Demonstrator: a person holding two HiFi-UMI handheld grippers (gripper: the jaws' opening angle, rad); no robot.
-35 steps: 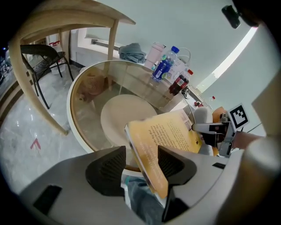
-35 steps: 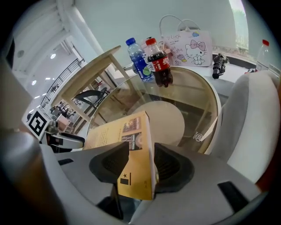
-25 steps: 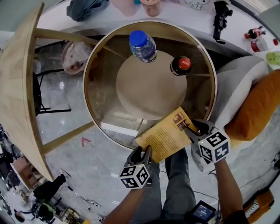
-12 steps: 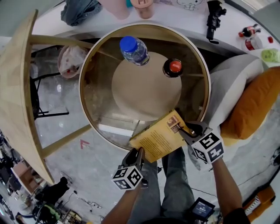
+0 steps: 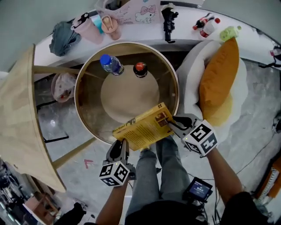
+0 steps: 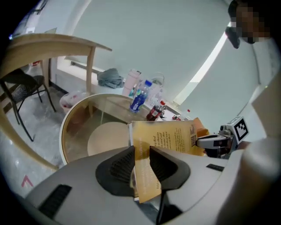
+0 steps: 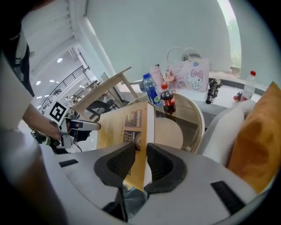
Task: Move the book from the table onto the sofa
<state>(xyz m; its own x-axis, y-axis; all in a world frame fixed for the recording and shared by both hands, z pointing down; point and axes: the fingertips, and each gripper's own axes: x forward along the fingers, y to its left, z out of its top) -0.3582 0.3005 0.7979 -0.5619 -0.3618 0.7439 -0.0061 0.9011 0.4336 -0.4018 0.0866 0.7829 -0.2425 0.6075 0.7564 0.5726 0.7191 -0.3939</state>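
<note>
The yellow book (image 5: 142, 127) hangs in the air over the near rim of the round glass table (image 5: 82, 83), gripped at both ends. My left gripper (image 5: 122, 144) is shut on its near left corner; the left gripper view shows the pads pressing the cover (image 6: 162, 136). My right gripper (image 5: 172, 123) is shut on the right end, with the book's edge (image 7: 127, 125) between its pads. Both pairs of jaws have just been closing onto the book. To the right stands the white sofa (image 5: 191, 83) with an orange cushion (image 5: 218, 77).
A blue-capped water bottle (image 5: 110, 64) and a cola bottle (image 5: 140, 68) stand at the table's far side. A wooden chair (image 5: 19, 114) rises at left. A white ledge behind holds a pink bag (image 5: 129, 12) and cups. The person's legs (image 5: 149, 176) are below the book.
Both grippers have closed on the book and risen with it off the table's near edge. The head view now takes in more of the sofa and ledge.
</note>
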